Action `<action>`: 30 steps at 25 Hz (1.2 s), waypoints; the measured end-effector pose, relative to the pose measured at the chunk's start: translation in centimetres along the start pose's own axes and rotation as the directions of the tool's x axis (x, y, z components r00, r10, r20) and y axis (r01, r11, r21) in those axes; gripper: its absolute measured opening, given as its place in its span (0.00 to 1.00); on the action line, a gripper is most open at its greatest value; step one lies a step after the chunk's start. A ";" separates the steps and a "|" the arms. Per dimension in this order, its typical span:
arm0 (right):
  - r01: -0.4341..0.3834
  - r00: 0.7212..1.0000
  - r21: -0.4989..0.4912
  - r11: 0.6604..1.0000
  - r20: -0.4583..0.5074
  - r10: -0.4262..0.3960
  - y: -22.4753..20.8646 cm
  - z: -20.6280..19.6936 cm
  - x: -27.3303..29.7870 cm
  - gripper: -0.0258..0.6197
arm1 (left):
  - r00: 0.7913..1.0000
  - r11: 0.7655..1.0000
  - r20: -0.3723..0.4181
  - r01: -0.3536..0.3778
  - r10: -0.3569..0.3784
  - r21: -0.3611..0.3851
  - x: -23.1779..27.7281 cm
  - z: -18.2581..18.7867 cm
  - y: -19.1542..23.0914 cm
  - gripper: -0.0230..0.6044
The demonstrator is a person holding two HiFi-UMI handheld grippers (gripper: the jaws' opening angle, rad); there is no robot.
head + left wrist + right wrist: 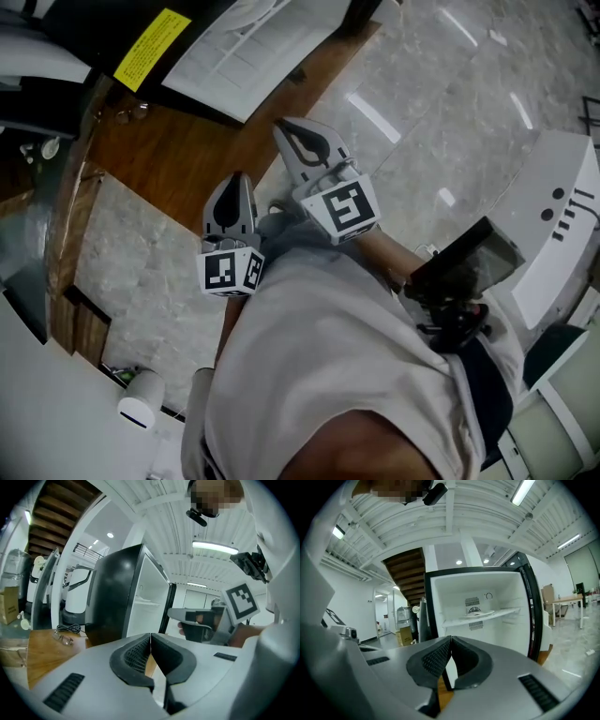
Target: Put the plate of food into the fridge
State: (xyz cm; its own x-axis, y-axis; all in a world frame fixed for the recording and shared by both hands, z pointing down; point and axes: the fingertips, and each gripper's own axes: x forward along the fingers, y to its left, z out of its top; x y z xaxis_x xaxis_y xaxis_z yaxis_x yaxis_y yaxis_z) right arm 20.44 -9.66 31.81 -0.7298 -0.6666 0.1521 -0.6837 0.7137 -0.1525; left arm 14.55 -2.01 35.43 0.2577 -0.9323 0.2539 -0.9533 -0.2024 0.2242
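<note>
No plate of food shows in any view. The fridge [478, 606] stands open in front of me, its white inside bare except for one shelf [492, 614]. In the head view its black top with a yellow label [152, 42] lies at the upper left. My left gripper [236, 180] and right gripper [282, 125] are held side by side in front of my white shirt, both pointing toward the fridge. Seen close, the left gripper [150, 635] and the right gripper [451, 638] each have their pads pressed together with nothing between them.
The fridge stands on a wooden top [187, 155], where a pair of glasses [63, 638] and a black cable [70, 628] lie to its left. A white cylinder [141, 400] sits at the lower left. A white machine [562, 225] stands on the marble floor at the right.
</note>
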 end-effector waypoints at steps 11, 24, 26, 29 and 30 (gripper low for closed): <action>0.037 0.999 -0.016 0.999 -0.009 -0.037 9.2 2.4 -6.9 0.07 | 0.995 0.999 0.097 0.039 -0.037 -0.016 -8.0 5.4 -1.2 0.07; 0.165 0.986 -0.022 0.986 -0.031 -0.165 19.9 -1.5 -14.9 0.07 | 0.977 0.983 0.109 0.183 -0.180 -0.014 -19.8 1.5 -3.0 0.07; 0.181 0.983 -0.005 0.983 -0.038 -0.181 21.5 -1.9 -16.7 0.07 | 0.975 0.980 0.106 0.200 -0.197 -0.018 -22.0 0.8 -3.7 0.07; 0.207 0.977 -0.007 0.978 -0.044 -0.208 21.2 -3.1 -20.0 0.07 | 0.969 0.971 0.077 0.238 -0.237 -0.007 -23.3 -1.2 -7.0 0.07; 0.213 0.976 -0.010 0.977 -0.041 -0.213 21.2 -3.5 -20.6 0.07 | 0.965 0.967 0.062 0.255 -0.255 0.009 -23.6 -1.9 -7.9 0.07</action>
State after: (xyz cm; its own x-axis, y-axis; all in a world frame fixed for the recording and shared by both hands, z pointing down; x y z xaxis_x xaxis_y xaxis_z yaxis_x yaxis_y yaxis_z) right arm 21.04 19.98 28.89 -0.5662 -0.7939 0.2215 -0.8233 0.5574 -0.1069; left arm 16.31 22.18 29.45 0.4817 -0.8667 0.1295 -0.8577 -0.4359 0.2727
